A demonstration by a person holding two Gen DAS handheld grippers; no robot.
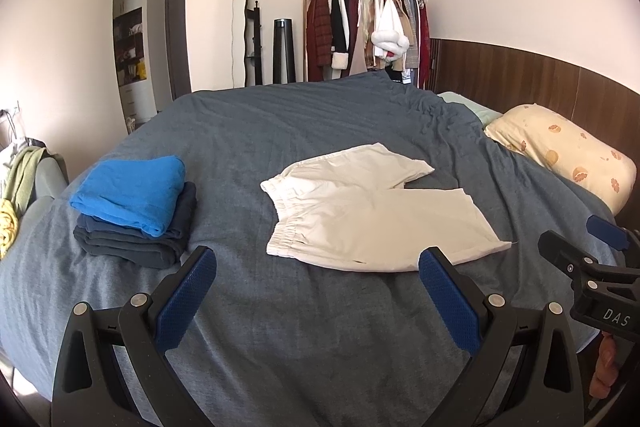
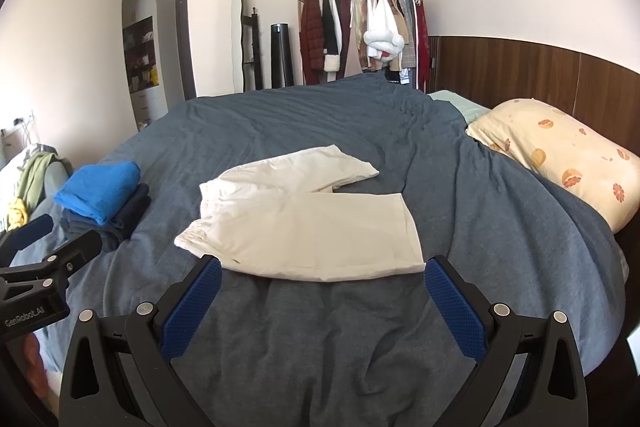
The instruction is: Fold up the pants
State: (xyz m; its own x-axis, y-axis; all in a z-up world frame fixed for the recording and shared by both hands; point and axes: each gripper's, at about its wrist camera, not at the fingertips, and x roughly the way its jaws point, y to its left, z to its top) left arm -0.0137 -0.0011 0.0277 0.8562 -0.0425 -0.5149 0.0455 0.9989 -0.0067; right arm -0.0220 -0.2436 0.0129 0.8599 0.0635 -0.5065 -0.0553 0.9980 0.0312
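Cream-white shorts [image 1: 372, 211] [image 2: 304, 223] lie spread flat on the grey-blue bed cover [image 1: 304, 327] [image 2: 320, 327], waistband to the left, two legs pointing right and splayed apart. My left gripper [image 1: 318, 259] hovers open just short of the near edge of the shorts, nothing between its blue pads [image 1: 188, 299]. My right gripper [image 2: 322, 267] is also open, its fingertips framing the near hem of the closer leg, holding nothing. Each gripper shows at the edge of the other's view: the right gripper [image 1: 576, 247] and the left gripper [image 2: 60, 239].
A stack of folded clothes [image 1: 136, 211] [image 2: 104, 203], bright blue on top of dark navy and grey, sits to the left of the shorts. A patterned pillow [image 1: 568, 155] [image 2: 560, 155] lies at the right by the wooden headboard. A clothes rack [image 1: 364, 27] stands beyond the bed.
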